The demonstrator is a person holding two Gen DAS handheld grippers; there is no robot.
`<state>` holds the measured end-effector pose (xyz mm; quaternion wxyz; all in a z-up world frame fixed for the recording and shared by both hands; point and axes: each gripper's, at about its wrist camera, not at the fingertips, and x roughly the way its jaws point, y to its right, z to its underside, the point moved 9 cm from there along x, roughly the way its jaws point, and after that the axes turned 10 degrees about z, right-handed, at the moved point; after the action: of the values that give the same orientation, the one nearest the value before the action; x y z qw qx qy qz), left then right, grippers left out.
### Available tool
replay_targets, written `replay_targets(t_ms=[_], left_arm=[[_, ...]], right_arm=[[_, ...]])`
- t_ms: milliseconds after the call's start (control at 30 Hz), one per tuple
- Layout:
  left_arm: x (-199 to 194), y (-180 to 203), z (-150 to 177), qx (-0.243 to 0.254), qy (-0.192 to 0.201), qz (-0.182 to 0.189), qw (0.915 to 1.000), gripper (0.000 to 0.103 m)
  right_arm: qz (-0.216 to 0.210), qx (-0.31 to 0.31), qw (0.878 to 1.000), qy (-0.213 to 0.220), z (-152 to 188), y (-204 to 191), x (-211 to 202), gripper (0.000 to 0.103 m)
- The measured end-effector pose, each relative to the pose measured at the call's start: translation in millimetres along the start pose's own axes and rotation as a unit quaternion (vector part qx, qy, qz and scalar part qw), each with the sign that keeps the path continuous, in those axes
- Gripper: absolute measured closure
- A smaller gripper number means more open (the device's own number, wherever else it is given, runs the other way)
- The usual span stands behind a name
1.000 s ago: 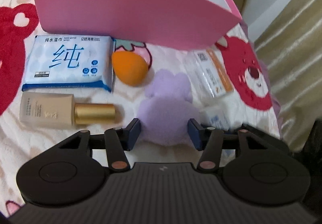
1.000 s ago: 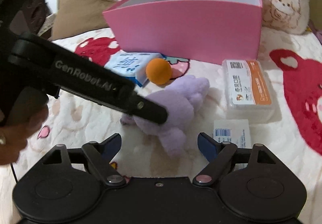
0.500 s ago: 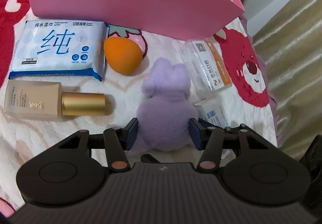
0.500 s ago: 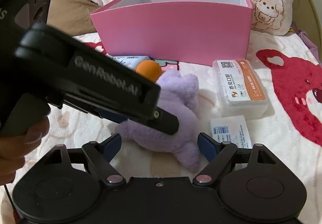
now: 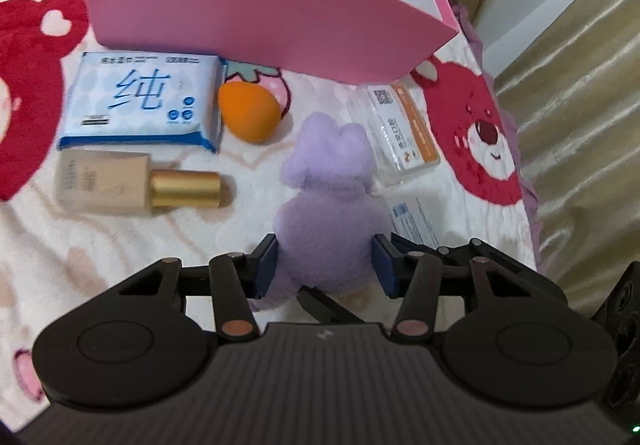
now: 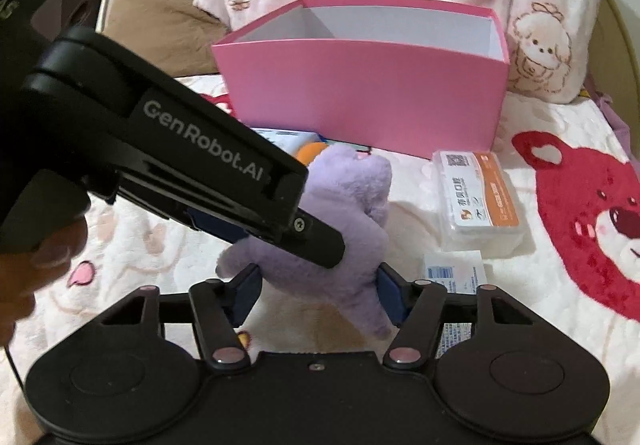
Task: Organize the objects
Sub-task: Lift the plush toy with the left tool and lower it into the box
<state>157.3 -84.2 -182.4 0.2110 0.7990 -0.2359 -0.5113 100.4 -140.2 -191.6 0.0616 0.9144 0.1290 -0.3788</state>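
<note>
My bed (image 5: pixel 132 245) wears a cream blanket printed with red bears and pink hearts. At its far side a pink box (image 5: pixel 256 17) stands open, white inside. Just in front of it lie a blue-and-white pack of wet wipes (image 5: pixel 144 101) and an orange makeup sponge (image 5: pixel 248 111), close beside each other on a strawberry print. Nearer to me a beige foundation bottle with a gold cap (image 5: pixel 136 189) lies on its side. To the right sits a clear box with an orange label (image 5: pixel 400 137), and a small white packet (its print too small to read) (image 6: pixel 454 271) lies flat near it.
</note>
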Motion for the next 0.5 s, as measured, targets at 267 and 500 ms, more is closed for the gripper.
replay_targets(t_ms=[267,500], left_arm=[[-46,18,-11,0.022,-0.020,-0.016,0.9994,0.054],[-85,38,-55,0.072,-0.029,-0.054,0.9955,0.054]], right_arm=[[-0.050,0.020,0.998,-0.012,-35,-11,-32,0.041],[-0.067,0.008,0.998,0.009,-90,-17,-52,0.042]])
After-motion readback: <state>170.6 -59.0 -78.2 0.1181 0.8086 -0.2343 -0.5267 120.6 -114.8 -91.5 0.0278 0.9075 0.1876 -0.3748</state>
